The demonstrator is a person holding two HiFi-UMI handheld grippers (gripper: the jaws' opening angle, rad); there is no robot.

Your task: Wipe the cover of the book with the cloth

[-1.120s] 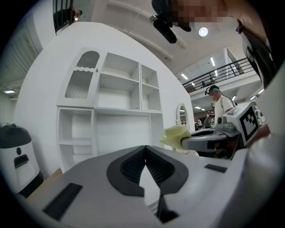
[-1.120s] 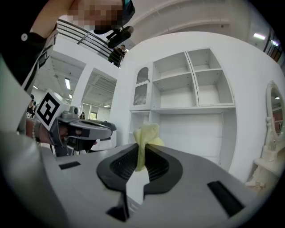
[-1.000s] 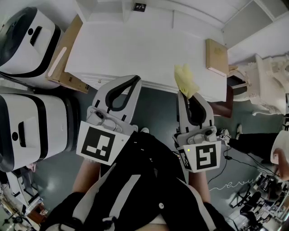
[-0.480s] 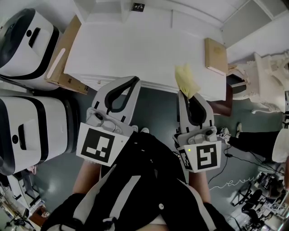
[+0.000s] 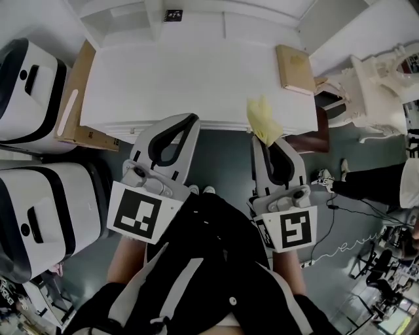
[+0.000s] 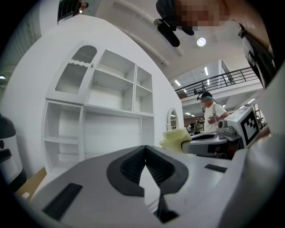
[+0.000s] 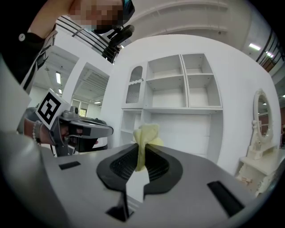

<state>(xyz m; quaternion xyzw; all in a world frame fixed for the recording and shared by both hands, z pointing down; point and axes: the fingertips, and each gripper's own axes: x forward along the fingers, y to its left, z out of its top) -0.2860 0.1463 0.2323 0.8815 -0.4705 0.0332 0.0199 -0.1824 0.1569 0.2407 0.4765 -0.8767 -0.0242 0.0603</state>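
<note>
Head view: the book (image 5: 294, 68) lies flat at the far right corner of the white table (image 5: 190, 72), cover up and well apart from both tools; nothing rests on it, so the cover is free, and I judge the wiping not yet begun. The right gripper (image 5: 264, 139) is clamped on a yellow cloth (image 5: 263, 119); the bunched end sticks out past the tips at the table's near edge, likely so that the loose part can be pressed flat on the cover. The left gripper (image 5: 189, 120) is closed on nothing, its tips at the near edge too; being empty, it could steady the book. A cardboard box (image 5: 73, 91) leans at the table's left side; the pale strip on it shows no print that I can read. The black-and-white squares on the cube (image 5: 139, 214) are patterns, not letters; so is the small tag (image 5: 173, 14) at the table's back.

Left gripper view: the jaws meet tip to tip with nothing between them; beyond stand bare white shelves (image 6: 111, 102); at the right the cloth pokes out of the other tool. No brand or label shows.

Right gripper view: the pads pinch the cloth near its middle and a tuft rises above them; the hold looks firm enough for rubbing. A mirror (image 7: 260, 107) stands at the far right; the book is out of this view; no writing is legible.
</note>
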